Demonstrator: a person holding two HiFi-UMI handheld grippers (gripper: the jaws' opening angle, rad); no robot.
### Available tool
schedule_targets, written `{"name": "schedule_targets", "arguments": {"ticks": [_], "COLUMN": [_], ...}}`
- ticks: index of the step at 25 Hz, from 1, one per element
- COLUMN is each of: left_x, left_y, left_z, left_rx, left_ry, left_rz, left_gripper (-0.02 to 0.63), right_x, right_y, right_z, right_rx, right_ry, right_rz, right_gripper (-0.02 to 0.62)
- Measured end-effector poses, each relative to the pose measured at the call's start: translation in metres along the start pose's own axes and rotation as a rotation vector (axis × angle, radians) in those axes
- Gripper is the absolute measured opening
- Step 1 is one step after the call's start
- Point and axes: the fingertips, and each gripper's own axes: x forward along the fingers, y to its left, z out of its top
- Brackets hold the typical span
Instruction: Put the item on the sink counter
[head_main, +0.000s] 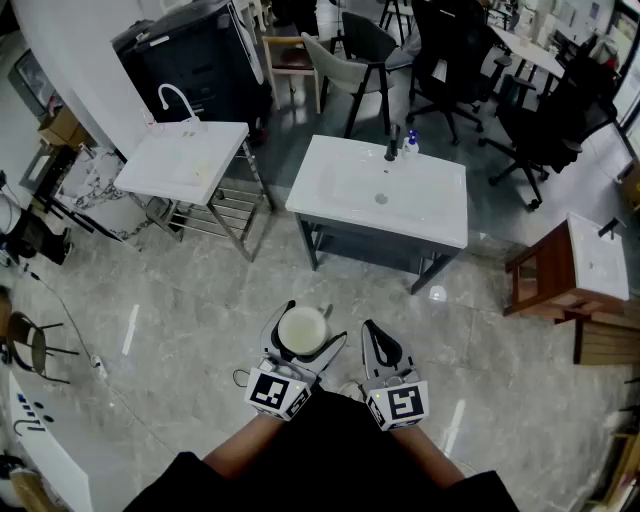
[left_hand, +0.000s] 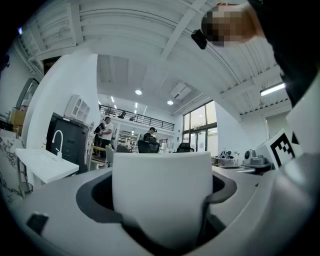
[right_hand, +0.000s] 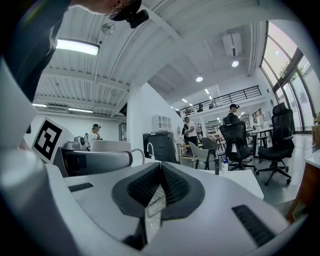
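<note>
A white cup (head_main: 302, 331) with a handle is held upright in my left gripper (head_main: 305, 338), whose jaws stand wide around its body. In the left gripper view the cup (left_hand: 161, 192) fills the gap between the dark pads. My right gripper (head_main: 377, 345) hangs beside it, its jaws together with nothing between them; the right gripper view shows the ribbed pads (right_hand: 172, 184) meeting at the tips. Ahead stands the white sink counter (head_main: 340, 180) with a dark tap (head_main: 392, 145) and a small bottle (head_main: 410, 144) at its back edge. Both grippers are well short of it, above the floor.
A second white sink (head_main: 185, 160) with a curved tap stands at the left on a metal frame. A wooden stand with a basin (head_main: 560, 270) is at the right. Office chairs (head_main: 450, 50) and a dark cabinet (head_main: 190, 60) lie behind. Grey tiled floor (head_main: 180, 330) separates me from the counter.
</note>
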Motion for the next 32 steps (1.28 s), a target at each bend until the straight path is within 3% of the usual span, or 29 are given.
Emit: {"name": "schedule_targets", "arguments": {"ticks": [9, 19, 25, 32], "left_x": [0.019, 0.046, 0.062, 0.076], "left_y": [0.052, 0.157, 0.234, 0.317], "left_z": [0.002, 0.007, 0.018, 0.043], "left_rx": [0.012, 0.018, 0.001, 0.016], "left_ry": [-0.017, 0.012, 0.012, -0.046], "left_rz": [0.032, 0.068, 0.054, 0.003], "left_gripper": [0.466, 0.466, 0.466, 0.466], "right_x": [0.053, 0.156, 0.226, 0.301], "right_y": [-0.003, -0.002, -0.005, 0.004], "right_z": [0.0, 0.005, 0.024, 0.042], "right_rx": [0.031, -0.019, -0.039, -0.048], "right_ry": [-0.015, 0.043, 0.044, 0.054], "right_rz": [0.022, 0.017, -0.044, -0.121], "right_gripper": [0.032, 0.032, 0.032, 0.032]}}
